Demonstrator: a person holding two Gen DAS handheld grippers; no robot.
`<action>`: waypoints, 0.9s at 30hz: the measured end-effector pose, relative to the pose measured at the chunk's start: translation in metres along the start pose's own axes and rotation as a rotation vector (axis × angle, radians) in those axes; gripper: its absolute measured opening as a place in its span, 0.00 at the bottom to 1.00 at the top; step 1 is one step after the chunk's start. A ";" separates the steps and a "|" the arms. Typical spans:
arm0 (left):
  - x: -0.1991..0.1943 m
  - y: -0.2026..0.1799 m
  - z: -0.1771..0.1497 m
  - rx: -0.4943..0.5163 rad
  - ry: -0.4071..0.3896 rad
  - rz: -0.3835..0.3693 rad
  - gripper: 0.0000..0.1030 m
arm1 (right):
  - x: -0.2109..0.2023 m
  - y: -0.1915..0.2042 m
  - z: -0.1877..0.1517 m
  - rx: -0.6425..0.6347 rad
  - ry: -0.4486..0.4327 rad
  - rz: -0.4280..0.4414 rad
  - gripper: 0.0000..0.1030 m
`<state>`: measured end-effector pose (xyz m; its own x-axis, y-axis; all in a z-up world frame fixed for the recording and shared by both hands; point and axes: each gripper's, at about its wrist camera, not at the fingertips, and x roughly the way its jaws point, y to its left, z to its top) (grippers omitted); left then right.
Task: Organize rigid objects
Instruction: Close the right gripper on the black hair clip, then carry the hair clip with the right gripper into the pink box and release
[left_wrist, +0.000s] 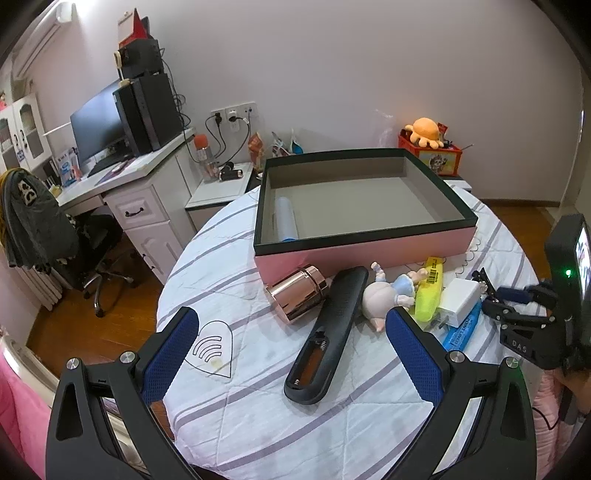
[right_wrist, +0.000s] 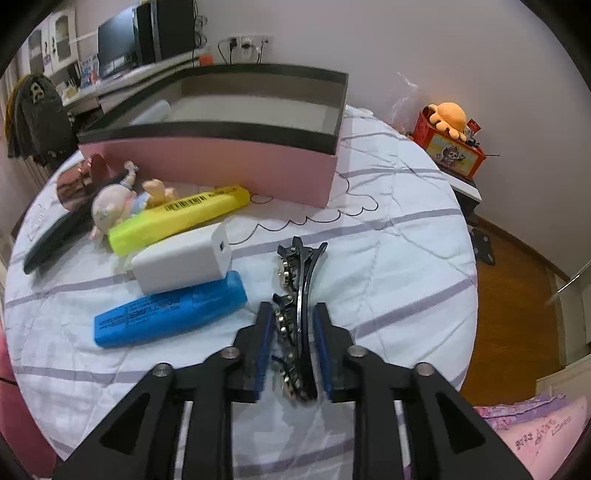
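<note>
A black hair clip with metal studs (right_wrist: 295, 288) stands on edge between the blue pads of my right gripper (right_wrist: 291, 308), which is shut on it just above the striped cloth. To its left lie a blue marker (right_wrist: 170, 314), a white charger block (right_wrist: 181, 262), a yellow highlighter (right_wrist: 181, 214) and a small doll (right_wrist: 118, 206). My left gripper (left_wrist: 291, 314) is wide open and holds nothing, low over a black remote (left_wrist: 328, 328) and a copper tin (left_wrist: 299, 295). The pink box with a black rim (left_wrist: 369, 251) stands behind them, with a pale tube (left_wrist: 286, 218) inside.
The round table (left_wrist: 258, 406) carries a white quilted cloth with purple stripes. A red toy box with an orange plush (left_wrist: 428, 147) stands at the back right. A desk with a monitor (left_wrist: 99, 129) and an office chair (left_wrist: 44, 229) are on the left.
</note>
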<state>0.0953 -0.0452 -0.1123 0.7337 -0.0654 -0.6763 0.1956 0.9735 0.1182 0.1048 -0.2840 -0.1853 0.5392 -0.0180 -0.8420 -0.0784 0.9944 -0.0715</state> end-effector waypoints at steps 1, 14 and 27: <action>0.001 0.000 0.000 0.000 0.002 -0.002 0.99 | -0.001 0.001 0.002 -0.006 -0.008 -0.012 0.32; 0.003 0.006 0.023 -0.023 -0.034 -0.026 0.99 | -0.031 -0.006 0.024 0.007 -0.076 0.019 0.18; 0.035 0.033 0.071 -0.096 -0.059 -0.005 0.99 | -0.049 0.012 0.116 -0.041 -0.211 0.045 0.18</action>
<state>0.1736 -0.0312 -0.0802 0.7702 -0.0806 -0.6326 0.1386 0.9894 0.0428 0.1746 -0.2587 -0.0831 0.6977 0.0533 -0.7144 -0.1381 0.9885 -0.0611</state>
